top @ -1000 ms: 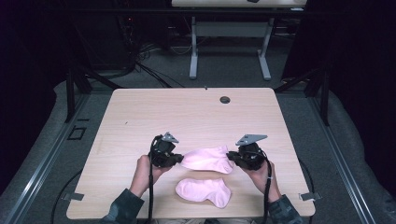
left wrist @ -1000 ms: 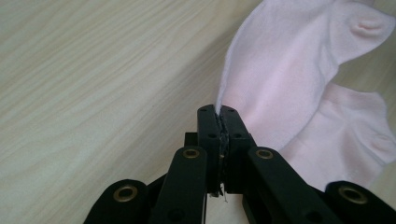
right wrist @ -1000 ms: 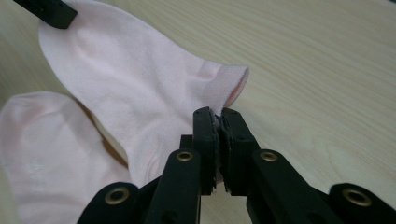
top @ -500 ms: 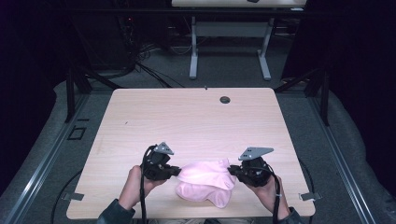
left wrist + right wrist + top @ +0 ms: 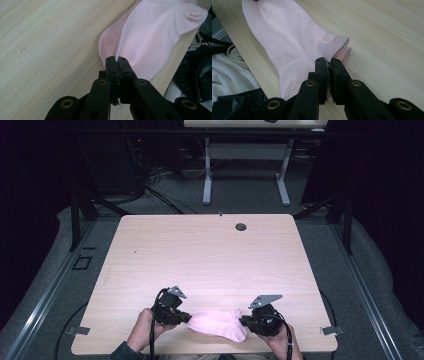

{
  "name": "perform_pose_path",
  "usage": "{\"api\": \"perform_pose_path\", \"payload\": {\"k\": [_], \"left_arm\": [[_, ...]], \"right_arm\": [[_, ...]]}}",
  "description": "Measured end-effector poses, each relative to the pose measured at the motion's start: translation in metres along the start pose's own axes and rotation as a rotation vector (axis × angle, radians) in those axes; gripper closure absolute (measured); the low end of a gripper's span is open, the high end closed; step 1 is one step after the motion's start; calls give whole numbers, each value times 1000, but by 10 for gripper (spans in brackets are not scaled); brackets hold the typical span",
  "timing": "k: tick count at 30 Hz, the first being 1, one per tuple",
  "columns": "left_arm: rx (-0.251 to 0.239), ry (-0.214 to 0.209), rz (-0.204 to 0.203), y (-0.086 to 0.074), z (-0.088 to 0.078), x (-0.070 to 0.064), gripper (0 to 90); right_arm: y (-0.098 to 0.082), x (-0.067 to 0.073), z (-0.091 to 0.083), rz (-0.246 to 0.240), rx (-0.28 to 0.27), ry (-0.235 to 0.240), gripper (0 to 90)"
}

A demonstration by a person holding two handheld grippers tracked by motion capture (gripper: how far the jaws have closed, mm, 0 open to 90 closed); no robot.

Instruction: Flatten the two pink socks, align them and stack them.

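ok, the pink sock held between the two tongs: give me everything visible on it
The pink sock is a pale, soft knit ankle sock, lying flat near the table's front edge on a second pink sock, whose edge peeks out beneath. The left tongs are shut on one end, the right tongs on the other, by the ribbed cuff. It looks lightly stretched between them, with slight wrinkles.

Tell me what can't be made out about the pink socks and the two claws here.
- Lower pink sock: mostly hidden under the upper pink sock; in the left gripper view a strip shows.
- Sock fabric inside the left claw and right claw: hidden by shut jaws.
- Person's forearms: high view, cut off by the bottom edge.
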State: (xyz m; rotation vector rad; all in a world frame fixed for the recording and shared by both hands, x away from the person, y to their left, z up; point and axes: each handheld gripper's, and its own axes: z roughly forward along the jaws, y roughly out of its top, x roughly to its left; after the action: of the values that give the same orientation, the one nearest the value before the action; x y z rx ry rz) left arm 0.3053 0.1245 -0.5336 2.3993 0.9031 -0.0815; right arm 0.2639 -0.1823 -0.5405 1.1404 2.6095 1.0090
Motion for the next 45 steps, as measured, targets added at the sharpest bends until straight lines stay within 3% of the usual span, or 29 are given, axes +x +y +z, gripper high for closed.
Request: {"api": "perform_pose_path", "payload": {"k": [8,11,13,16,19,20,23,24,27,28,29,32,40,42,43,44,45], "left_arm": [[29,68,22,4,13,-3,856],[47,86,20,2,18,-3,818],[54,102,12,1,18,-2,747],[34,110,0,0,12,-1,626],[-32,114,11,3,0,-5,564],[-42,116,17,4,-2,-7,564],[-60,112,40,8,0,-12,589],[-49,106,54,10,7,-15,670],[-26,108,71,10,17,-17,793],[-21,110,72,9,21,-17,793],[-14,113,73,8,25,-17,859],[2,133,68,4,32,-15,879],[-25,171,66,-2,33,-15,879],[-30,187,64,-3,32,-15,783],[-41,183,56,-3,31,-14,783],[-58,209,44,-2,27,-14,589],[-80,220,35,-3,25,-14,541]], "right_arm": [[-7,0,8,-12,4,-57,838],[-9,1,12,-13,14,-50,821],[-11,0,15,-7,14,-38,791],[-13,-2,14,9,-6,-21,707],[-12,-2,6,15,-54,-36,660],[-12,-2,3,13,-77,-47,661],[-10,0,2,4,-78,-42,666],[-9,3,6,-14,-61,-46,698],[-9,6,13,-39,-33,-62,743],[-10,8,16,-43,-33,-73,760],[-11,7,21,-59,-14,-88,791],[-14,6,23,-54,-11,-86,807],[-14,3,25,-54,-5,-72,815],[-14,2,25,-48,-8,-54,769],[-14,2,25,-48,-8,-54,769],[-14,0,23,-37,-26,-44,689],[-14,-1,22,-31,-36,-38,667]]}}
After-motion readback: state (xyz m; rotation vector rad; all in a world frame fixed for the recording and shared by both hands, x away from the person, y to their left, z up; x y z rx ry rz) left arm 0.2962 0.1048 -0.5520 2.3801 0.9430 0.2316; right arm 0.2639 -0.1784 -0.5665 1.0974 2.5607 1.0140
